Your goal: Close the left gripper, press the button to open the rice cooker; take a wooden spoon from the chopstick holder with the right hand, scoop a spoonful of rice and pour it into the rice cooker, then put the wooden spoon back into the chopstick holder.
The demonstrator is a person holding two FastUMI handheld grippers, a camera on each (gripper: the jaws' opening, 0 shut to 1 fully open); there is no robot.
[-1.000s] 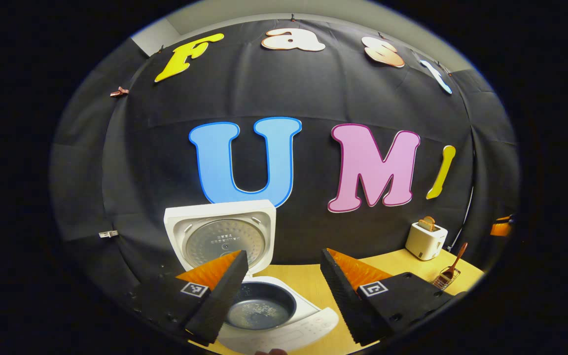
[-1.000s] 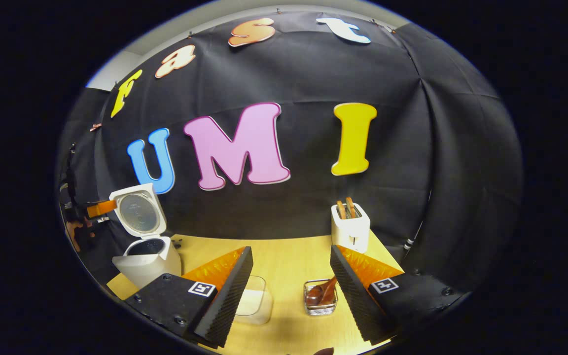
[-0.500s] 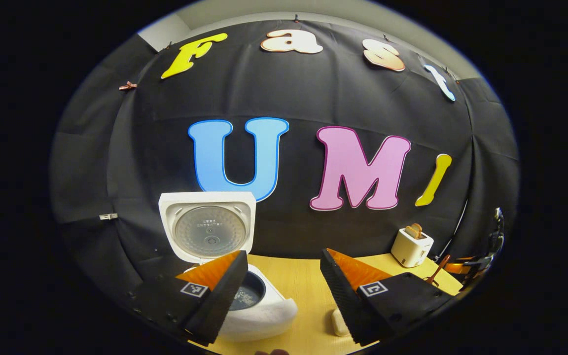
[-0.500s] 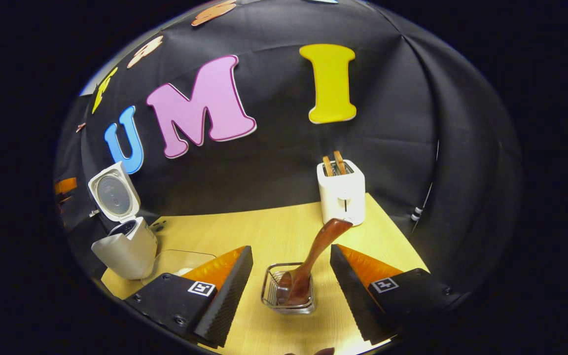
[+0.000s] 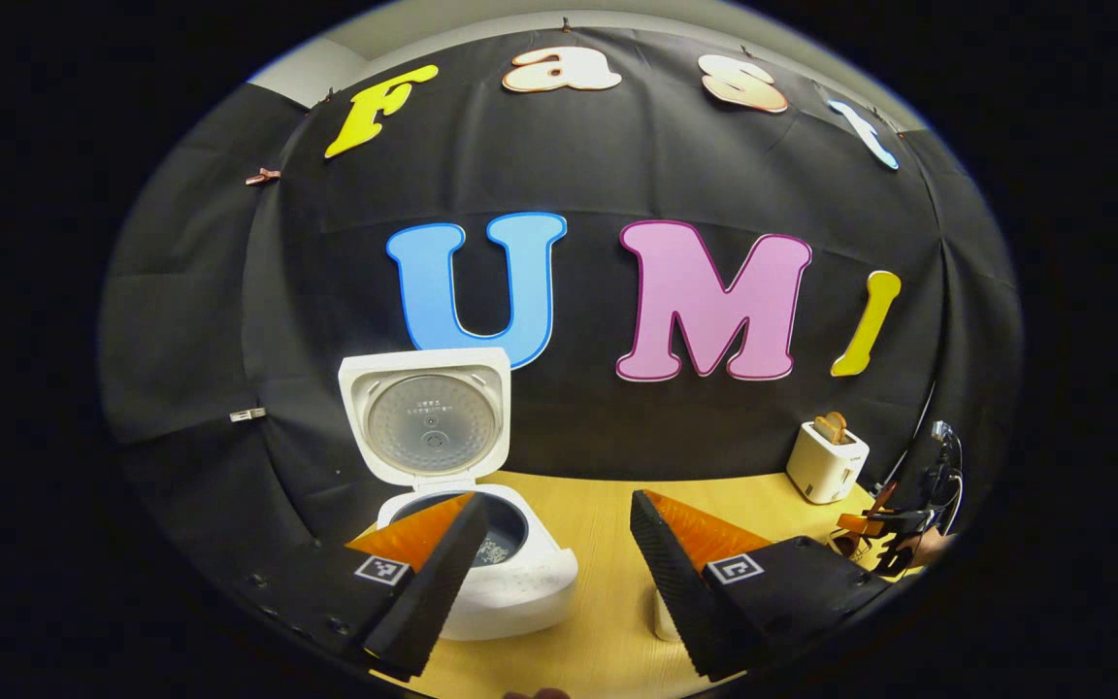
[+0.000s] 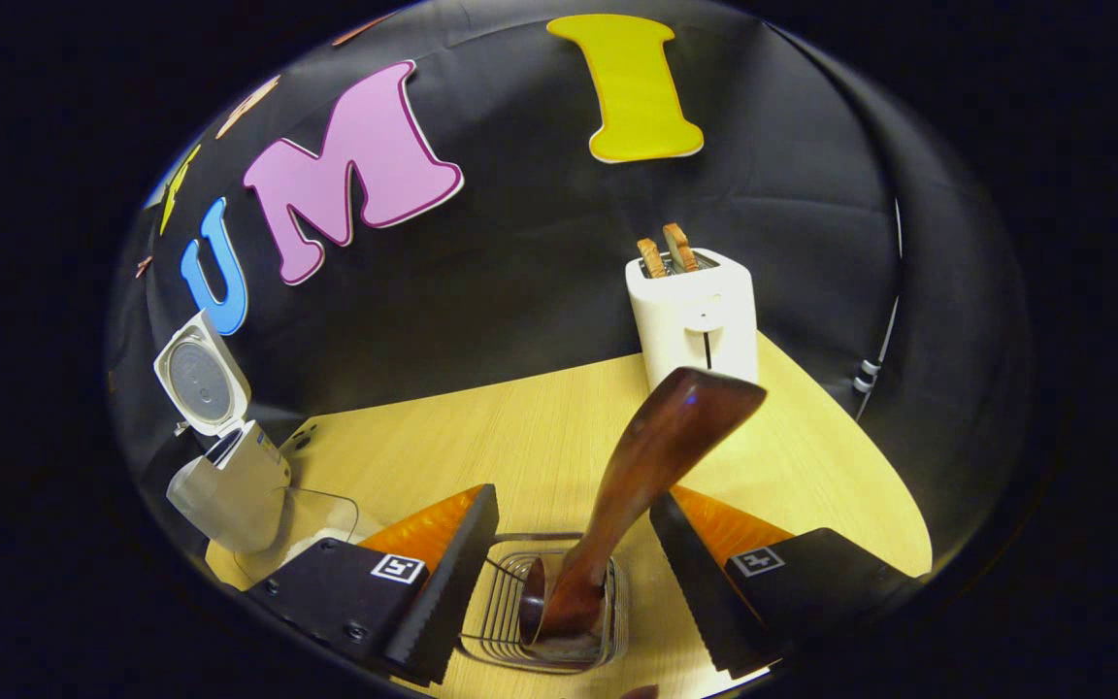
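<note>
Right gripper: we see our right gripper (image 6: 569,558) spread wide, holding nothing; the dark brown wooden spoon (image 6: 639,476) rises between its fingers, touching neither as far as we can tell.
Spoon's seat: bowl-down in the small wire chopstick holder (image 6: 544,621), right under the fingertips.
Left gripper: our left gripper (image 5: 554,553) is also agape and empty, the white rice cooker (image 5: 481,568) just ahead of its left finger.
Cooker: lid (image 5: 428,417) upright, dark inner pot exposed with some grains in it.
Beyond: clear rice container (image 6: 312,519) left of the right gripper; white toaster (image 6: 695,316) farther ahead.
Progress: we judge the opening done; whether the scoop has been poured we cannot tell.
</note>
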